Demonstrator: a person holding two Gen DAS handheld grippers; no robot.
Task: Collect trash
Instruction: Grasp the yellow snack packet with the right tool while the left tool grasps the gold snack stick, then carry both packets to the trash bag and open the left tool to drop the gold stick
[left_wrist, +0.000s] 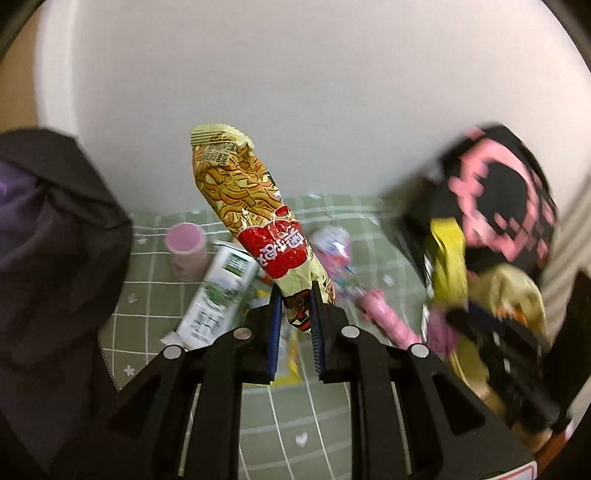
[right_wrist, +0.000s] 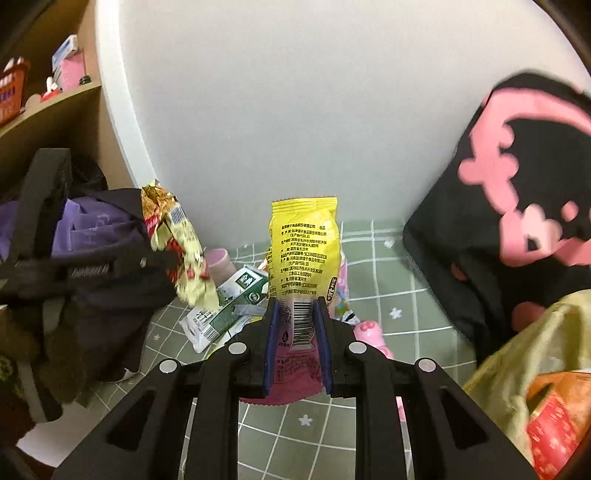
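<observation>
My left gripper is shut on the bottom end of a long yellow and red noodle snack wrapper, which stands up above the table. In the right wrist view the same wrapper hangs at the left from the left gripper. My right gripper is shut on a yellow and pink snack packet, held upright. A pale bag of collected wrappers shows at the lower right. On the green checked cloth lie a green and white milk carton, a pink cup and pink wrappers.
A black and pink bag stands at the right against the white wall. Dark and purple clothing is piled at the left. Shelves with small items rise at the far left. Bare cloth lies below the grippers.
</observation>
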